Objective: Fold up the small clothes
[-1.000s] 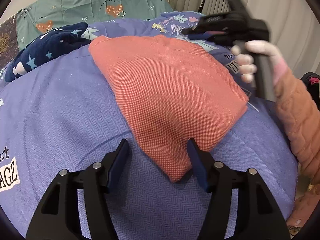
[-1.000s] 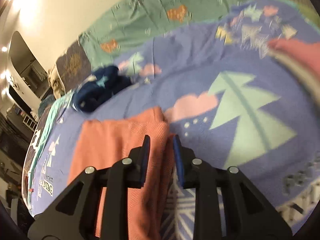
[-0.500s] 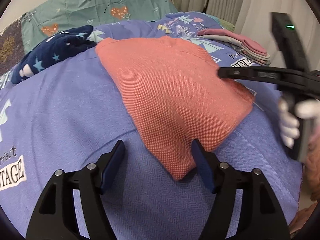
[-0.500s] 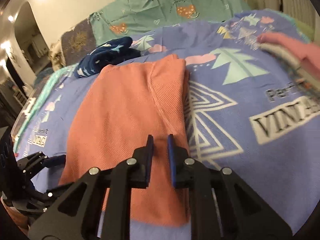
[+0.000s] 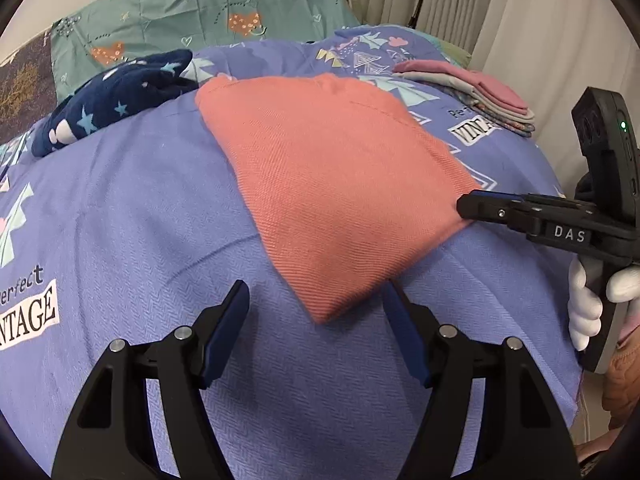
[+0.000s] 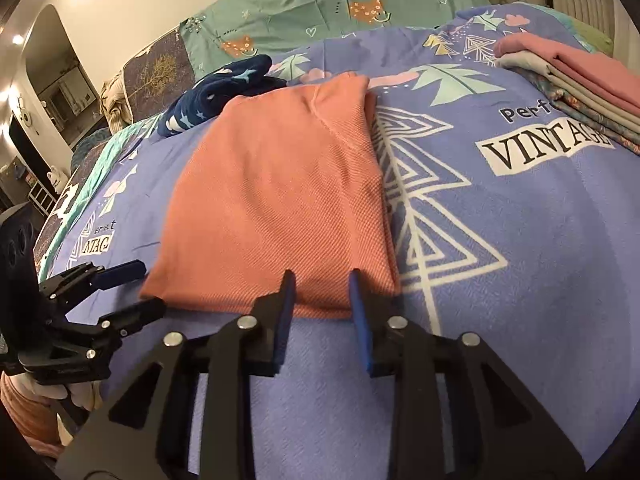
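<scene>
A salmon-orange folded garment [image 5: 336, 184] lies flat on the purple printed blanket [image 5: 120, 220]; it also shows in the right wrist view [image 6: 276, 192]. My left gripper [image 5: 316, 312] is open, its jaws on either side of the garment's near corner, just above the blanket. My right gripper [image 6: 322, 292] is open at the garment's near edge, close to its right corner. In the left wrist view the right gripper [image 5: 468, 206] touches the garment's right corner. In the right wrist view the left gripper [image 6: 140, 288] sits open at the garment's left corner.
A navy star-print garment [image 5: 116, 100] lies crumpled behind the orange one. A stack of folded pink and grey clothes [image 6: 580, 80] sits at the back right. Teal pillows [image 5: 200, 12] line the far side. Curtains [image 5: 540, 28] hang at the right.
My right gripper came back from the garment's far end to its near edge and opened. My left gripper pulled back slightly and stayed open.
</scene>
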{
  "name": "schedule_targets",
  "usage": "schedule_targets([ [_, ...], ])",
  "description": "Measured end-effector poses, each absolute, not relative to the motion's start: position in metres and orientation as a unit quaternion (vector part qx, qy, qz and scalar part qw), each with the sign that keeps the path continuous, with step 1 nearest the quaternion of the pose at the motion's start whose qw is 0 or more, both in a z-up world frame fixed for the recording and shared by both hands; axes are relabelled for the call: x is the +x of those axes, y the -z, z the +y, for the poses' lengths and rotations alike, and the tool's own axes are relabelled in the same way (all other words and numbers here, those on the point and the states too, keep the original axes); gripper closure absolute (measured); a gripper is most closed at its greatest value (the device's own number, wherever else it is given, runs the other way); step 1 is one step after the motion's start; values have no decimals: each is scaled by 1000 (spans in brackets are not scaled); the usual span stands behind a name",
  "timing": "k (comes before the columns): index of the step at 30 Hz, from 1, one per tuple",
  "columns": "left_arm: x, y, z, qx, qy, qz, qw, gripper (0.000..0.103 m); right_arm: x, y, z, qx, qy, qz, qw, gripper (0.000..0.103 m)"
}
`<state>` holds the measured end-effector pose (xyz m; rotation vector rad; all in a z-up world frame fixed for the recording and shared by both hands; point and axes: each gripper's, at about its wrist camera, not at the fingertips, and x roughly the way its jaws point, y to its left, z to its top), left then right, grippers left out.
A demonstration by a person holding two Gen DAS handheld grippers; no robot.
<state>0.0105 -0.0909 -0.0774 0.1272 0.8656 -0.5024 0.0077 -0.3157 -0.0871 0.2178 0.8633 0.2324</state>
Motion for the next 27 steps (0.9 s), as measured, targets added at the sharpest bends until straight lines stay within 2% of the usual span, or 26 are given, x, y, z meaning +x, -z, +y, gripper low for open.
schedule_targets([
  [4, 9, 72, -93, 65, 242, 408, 878, 33, 5, 74, -328, 117, -123, 399, 901, 63],
  [7, 12, 68, -94, 66, 245, 406, 878, 32, 12, 66, -340, 117, -107, 391, 906, 52],
  [12, 32, 65, -88, 40, 249, 412, 875, 31, 31, 67, -353, 125, -116, 403, 899, 50],
  [17, 68, 68, -76, -21, 259, 433, 863, 31, 55, 73, -352, 114, -127, 419, 892, 42],
  [22, 101, 76, -71, -65, 270, 449, 849, 31, 78, 83, -349, 124, -152, 438, 877, 42],
  [27, 125, 84, -83, -66, 278, 456, 843, 31, 100, 91, -344, 132, -196, 444, 864, 41],
])
